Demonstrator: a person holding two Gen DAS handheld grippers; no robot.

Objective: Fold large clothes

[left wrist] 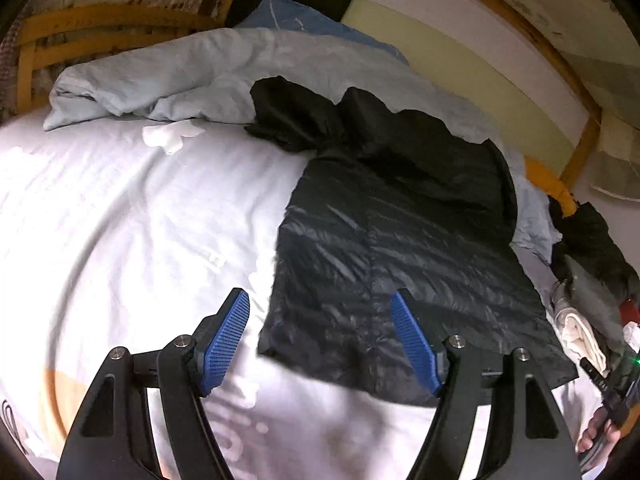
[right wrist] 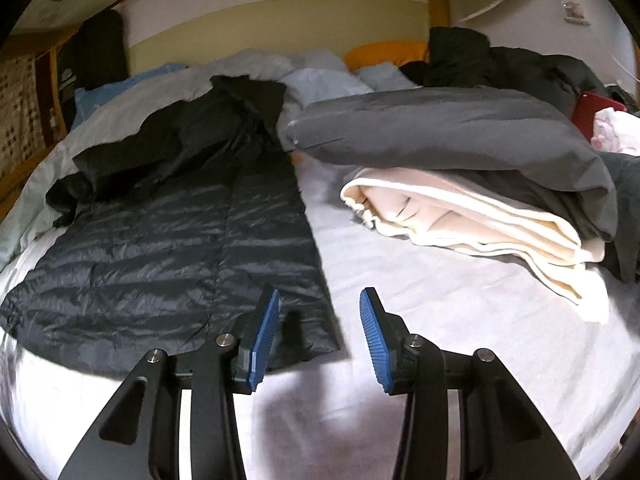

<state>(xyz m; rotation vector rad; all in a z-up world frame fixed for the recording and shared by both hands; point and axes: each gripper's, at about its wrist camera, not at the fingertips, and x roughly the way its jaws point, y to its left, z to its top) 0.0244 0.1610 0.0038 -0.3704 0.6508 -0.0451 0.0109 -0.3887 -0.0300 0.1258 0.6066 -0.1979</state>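
The black jacket (left wrist: 400, 248) looks light and probably slippery; both the left gripper (left wrist: 320, 344) and the right gripper (right wrist: 316, 336) hang open and empty over its near hem, the best place to hold.

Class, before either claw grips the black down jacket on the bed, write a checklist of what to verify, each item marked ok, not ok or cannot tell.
1. Black down jacket lies flat, hem nearest: ok.
2. Sleeves tucked in neatly: not ok, bunched at the top.
3. Left claw empty, over the hem's left corner: ok.
4. Right claw empty, at the hem's right corner: ok.
5. Folded pile clear of the jacket: ok.
6. Zip closed: cannot tell.
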